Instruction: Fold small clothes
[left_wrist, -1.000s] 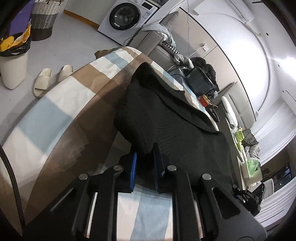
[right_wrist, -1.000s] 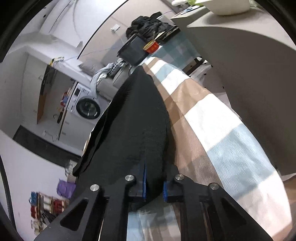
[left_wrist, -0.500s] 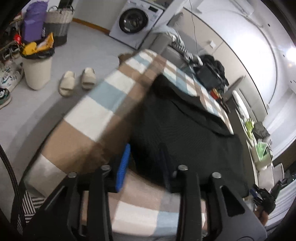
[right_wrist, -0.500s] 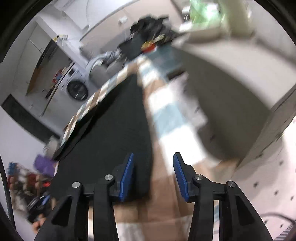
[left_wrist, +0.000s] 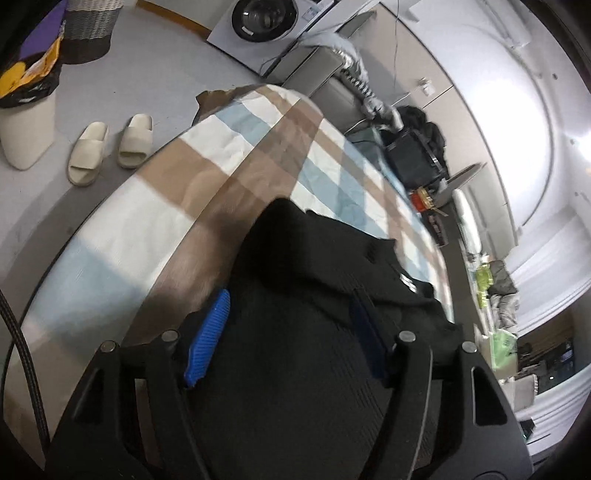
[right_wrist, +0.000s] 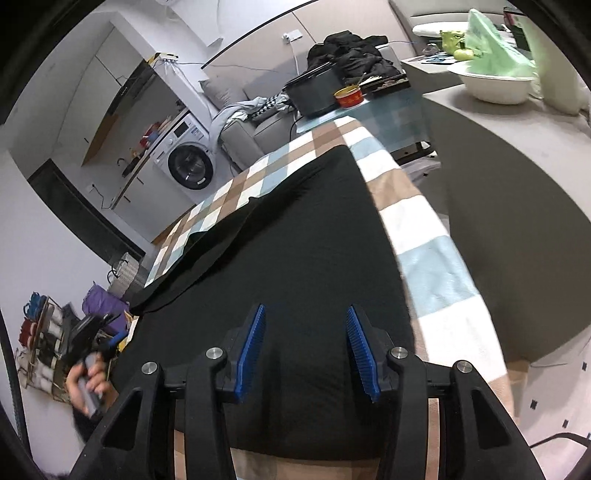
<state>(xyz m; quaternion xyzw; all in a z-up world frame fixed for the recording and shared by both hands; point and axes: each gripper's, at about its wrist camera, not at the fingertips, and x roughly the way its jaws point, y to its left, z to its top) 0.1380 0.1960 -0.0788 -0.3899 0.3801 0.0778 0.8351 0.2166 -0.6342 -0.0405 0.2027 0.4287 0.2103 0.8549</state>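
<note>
A black knit garment (left_wrist: 314, 295) lies spread on the checked cloth (left_wrist: 155, 206) that covers the table. My left gripper (left_wrist: 288, 339) is open, its blue pads standing wide apart just above the garment's near part. In the right wrist view the same garment (right_wrist: 295, 240) lies flat along the checked cloth (right_wrist: 436, 258). My right gripper (right_wrist: 304, 347) is open and empty above the garment's near end. The hand holding the left gripper (right_wrist: 90, 369) shows at the lower left of that view.
Slippers (left_wrist: 110, 147), a bin (left_wrist: 26, 122) and a basket (left_wrist: 92, 26) stand on the floor to the left. A washing machine (right_wrist: 188, 162) stands at the back. A dark box (right_wrist: 314, 92) and a red tin (right_wrist: 349, 98) sit at the table's far end.
Both grippers were shut on the garment's edge a second ago. They have let go and opened, and now sit over the garment, which lies flatter.
</note>
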